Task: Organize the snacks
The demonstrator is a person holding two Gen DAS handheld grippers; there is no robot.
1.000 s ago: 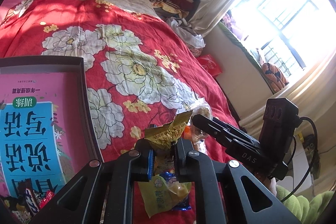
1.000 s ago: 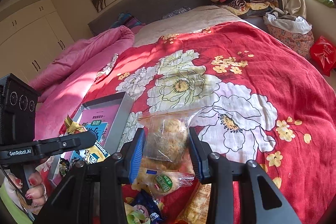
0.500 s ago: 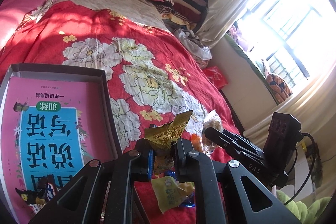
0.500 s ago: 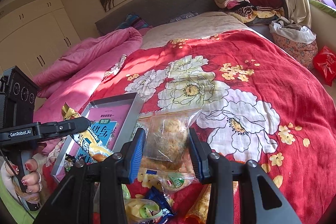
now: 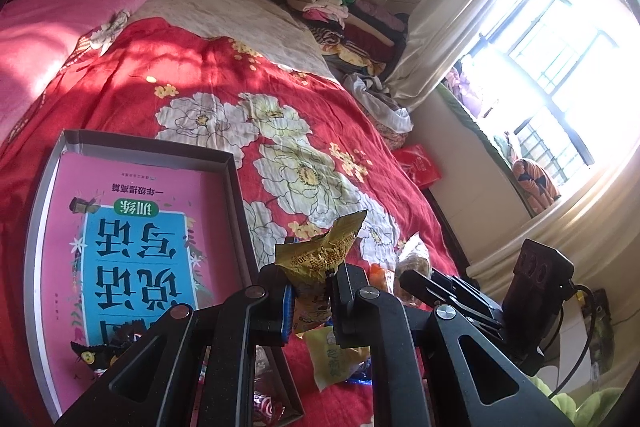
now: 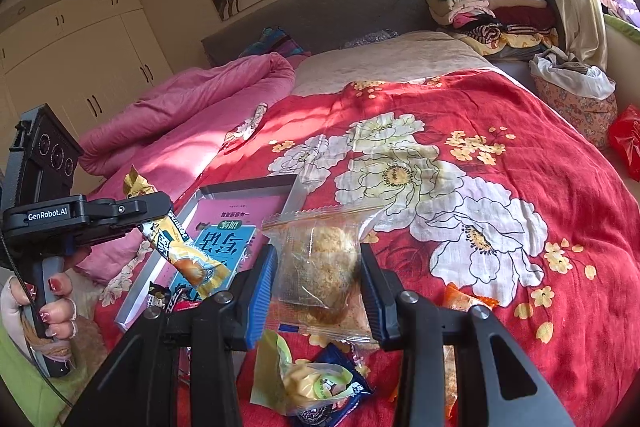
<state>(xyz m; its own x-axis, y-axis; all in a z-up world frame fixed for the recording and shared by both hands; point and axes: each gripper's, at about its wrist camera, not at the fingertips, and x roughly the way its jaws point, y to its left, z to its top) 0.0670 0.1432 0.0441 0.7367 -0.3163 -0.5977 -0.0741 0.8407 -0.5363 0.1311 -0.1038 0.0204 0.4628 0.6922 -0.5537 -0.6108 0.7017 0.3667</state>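
Observation:
My left gripper (image 5: 310, 297) is shut on a gold snack packet (image 5: 320, 255), held above the right edge of a grey box (image 5: 236, 187) lined with a pink and blue book. From the right wrist view the left gripper (image 6: 160, 209) holds the packet (image 6: 184, 255) over the box (image 6: 248, 187). My right gripper (image 6: 318, 283) is shut on a clear bag with a crumbly pastry (image 6: 320, 259), lifted above the bed. The right gripper also shows in the left wrist view (image 5: 420, 283). Small snacks (image 5: 100, 355) lie at the box's near end.
Loose snacks lie on the red floral bedspread (image 6: 500, 163): a yellow-green packet (image 6: 308, 383), a blue packet (image 6: 344, 399), an orange packet (image 6: 460, 303). A pink quilt (image 6: 192, 107) lies left. Folded clothes (image 6: 492, 11) are stacked by the headboard. A window (image 5: 560, 67) is right.
Both grippers have risen with their snacks. The left gripper has moved left toward the box, so more of the box shows. The pastry bag stays between the right fingers.

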